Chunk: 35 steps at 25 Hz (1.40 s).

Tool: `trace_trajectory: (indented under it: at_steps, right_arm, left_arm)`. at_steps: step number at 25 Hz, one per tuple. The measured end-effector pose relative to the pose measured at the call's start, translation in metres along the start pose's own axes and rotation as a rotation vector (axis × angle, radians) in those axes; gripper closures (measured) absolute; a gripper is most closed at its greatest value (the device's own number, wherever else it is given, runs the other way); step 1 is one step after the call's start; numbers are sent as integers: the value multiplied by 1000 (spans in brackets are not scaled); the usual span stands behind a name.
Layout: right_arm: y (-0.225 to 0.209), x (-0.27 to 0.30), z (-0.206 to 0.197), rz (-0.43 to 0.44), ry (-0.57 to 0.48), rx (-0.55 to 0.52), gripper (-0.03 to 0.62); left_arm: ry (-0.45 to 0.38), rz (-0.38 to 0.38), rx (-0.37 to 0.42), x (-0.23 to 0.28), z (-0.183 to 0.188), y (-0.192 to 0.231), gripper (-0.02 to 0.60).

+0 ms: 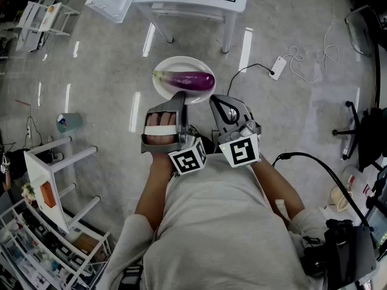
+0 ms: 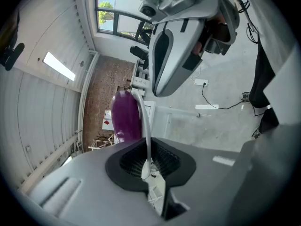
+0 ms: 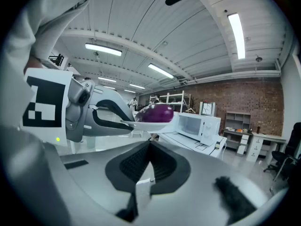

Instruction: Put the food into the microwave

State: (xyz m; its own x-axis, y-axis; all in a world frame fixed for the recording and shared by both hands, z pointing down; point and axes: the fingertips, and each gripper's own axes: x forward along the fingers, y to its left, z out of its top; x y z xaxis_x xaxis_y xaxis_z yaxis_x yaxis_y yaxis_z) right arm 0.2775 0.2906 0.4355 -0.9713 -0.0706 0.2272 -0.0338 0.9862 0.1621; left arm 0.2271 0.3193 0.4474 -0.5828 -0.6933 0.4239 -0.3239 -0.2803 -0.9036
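Observation:
A purple eggplant (image 1: 192, 80) lies on a white plate (image 1: 163, 83) held up over the floor. My left gripper (image 1: 179, 96) is shut on the plate's near rim. In the left gripper view the rim (image 2: 145, 126) runs edge-on between the pads, with the eggplant (image 2: 125, 117) to its left. My right gripper (image 1: 216, 101) is beside the plate's right edge, shut, with nothing between its pads (image 3: 149, 147). In the right gripper view the plate (image 3: 150, 125) and eggplant (image 3: 155, 112) are up left, clamped by the left gripper (image 3: 110, 117). A white microwave (image 3: 200, 126) stands on a white table beyond them.
A white table (image 1: 181, 8) stands ahead at the top of the head view. A cable with a plug block (image 1: 278, 67) lies on the floor to the right. An office chair base (image 1: 354, 128) is at far right, a white rack (image 1: 54, 174) at lower left.

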Motion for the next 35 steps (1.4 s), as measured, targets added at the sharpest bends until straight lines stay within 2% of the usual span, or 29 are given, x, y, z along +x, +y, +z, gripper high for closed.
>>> trace_trajectory:
  at_steps: [6, 12, 16, 25, 31, 35]
  right_arm:
    - [-14, -10, -11, 36, 17, -48, 583]
    - [-54, -41, -31, 66, 35, -47, 583]
    - [-67, -40, -40, 91, 53, -69, 583]
    - [-81, 18, -43, 91, 93, -53, 583]
    - [-89, 88, -32, 70, 133, -38, 583]
    - [-94, 135, -15, 54, 140, -55, 583]
  left_arm:
    - [14, -16, -2, 2, 18, -7, 543]
    - [24, -7, -27, 12, 70, -5, 543]
    - [54, -7, -48, 21, 73, -4, 543]
    - [92, -28, -96, 66, 25, -1, 543]
    - [64, -27, -126, 118, -21, 23, 543]
    - [31, -14, -115, 146, -54, 44, 545]
